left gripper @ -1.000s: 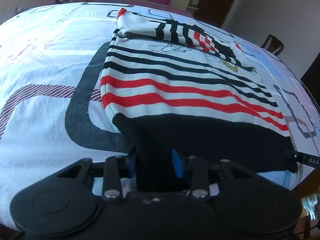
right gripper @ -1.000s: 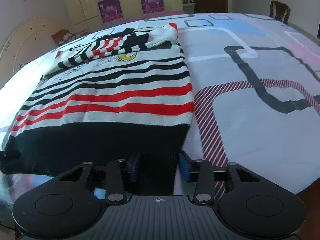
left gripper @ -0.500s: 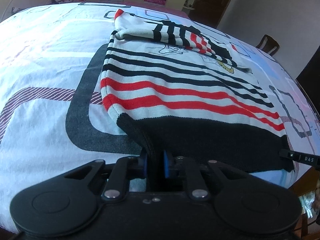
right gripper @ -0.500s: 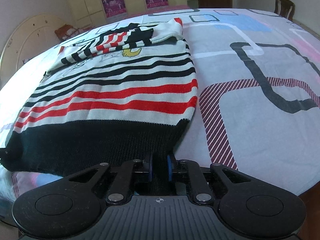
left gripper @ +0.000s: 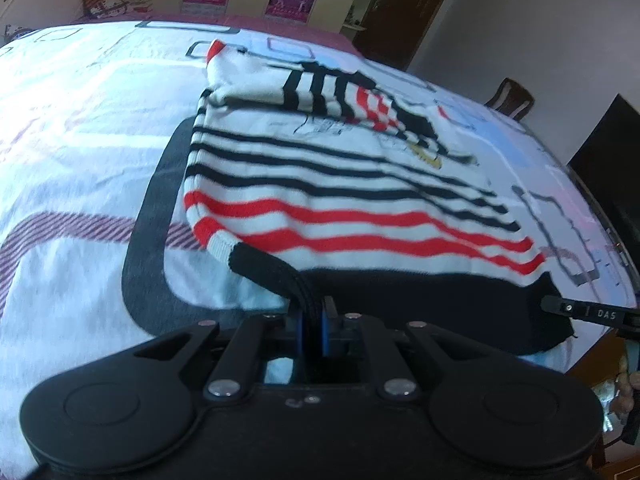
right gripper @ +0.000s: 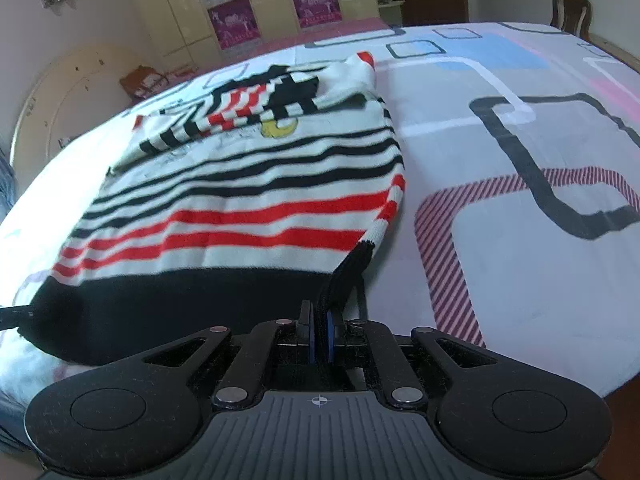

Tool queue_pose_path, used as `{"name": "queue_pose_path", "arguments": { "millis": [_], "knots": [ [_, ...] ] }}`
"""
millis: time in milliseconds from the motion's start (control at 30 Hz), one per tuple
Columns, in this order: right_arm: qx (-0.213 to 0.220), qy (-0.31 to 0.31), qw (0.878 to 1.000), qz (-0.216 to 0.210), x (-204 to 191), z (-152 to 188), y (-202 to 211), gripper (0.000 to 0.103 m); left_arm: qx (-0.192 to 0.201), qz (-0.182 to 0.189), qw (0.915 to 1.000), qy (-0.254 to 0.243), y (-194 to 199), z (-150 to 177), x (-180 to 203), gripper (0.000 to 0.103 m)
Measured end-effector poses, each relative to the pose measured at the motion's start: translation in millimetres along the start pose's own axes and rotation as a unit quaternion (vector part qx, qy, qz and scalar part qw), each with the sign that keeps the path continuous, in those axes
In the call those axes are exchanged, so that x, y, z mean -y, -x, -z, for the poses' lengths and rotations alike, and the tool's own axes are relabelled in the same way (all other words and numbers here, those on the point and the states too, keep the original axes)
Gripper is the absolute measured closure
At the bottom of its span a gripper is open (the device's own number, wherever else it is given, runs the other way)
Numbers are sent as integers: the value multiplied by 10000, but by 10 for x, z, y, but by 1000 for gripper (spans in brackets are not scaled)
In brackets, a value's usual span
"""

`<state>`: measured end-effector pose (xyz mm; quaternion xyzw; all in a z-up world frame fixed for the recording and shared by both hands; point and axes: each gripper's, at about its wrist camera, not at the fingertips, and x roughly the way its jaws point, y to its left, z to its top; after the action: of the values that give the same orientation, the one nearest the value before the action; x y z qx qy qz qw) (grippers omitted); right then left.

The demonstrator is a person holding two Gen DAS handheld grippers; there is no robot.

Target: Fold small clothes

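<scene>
A small knitted sweater (left gripper: 340, 208) with black and red stripes on white and a wide black hem lies flat on the patterned cloth, its sleeves folded across the chest. My left gripper (left gripper: 311, 316) is shut on the hem's left corner, which is bunched and raised off the cloth. In the right wrist view the same sweater (right gripper: 240, 208) shows, and my right gripper (right gripper: 319, 320) has its jaws closing, pads pressed on the hem's right corner, also raised. Each gripper's tip shows at the edge of the other's view.
The patterned cloth (left gripper: 80, 140) covers a wide surface whose near edge runs just under both grippers. A wooden chair (right gripper: 570, 12) stands at the far right side. Cupboards with pink posters (right gripper: 232, 20) line the back wall.
Both grippers went from open around the black hem to shut on it. The two hem corners now stand pinched and lifted slightly off the cloth.
</scene>
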<state>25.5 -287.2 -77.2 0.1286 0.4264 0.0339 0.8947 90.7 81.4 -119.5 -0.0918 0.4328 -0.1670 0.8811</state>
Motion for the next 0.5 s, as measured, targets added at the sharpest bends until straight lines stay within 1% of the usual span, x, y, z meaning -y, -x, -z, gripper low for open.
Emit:
{"name": "queue_pose_path", "arguments": {
  "millis": [133,267,400,500],
  "knots": [
    [112,-80,9998,-112,-16,-101,55,98,176,131,9997,51,73,-137,8,95],
    [317,-165,9990,-282,-26,-288,117,98,336,290,9988,193,103,-349,-8,95],
    [587,-241,9972,-408,2,-570,121,98,544,363,9974,294,80,-627,-20,95],
    [756,-268,9955,-501,51,-829,48,98,705,338,9964,332,31,-870,-26,96]
  ]
}}
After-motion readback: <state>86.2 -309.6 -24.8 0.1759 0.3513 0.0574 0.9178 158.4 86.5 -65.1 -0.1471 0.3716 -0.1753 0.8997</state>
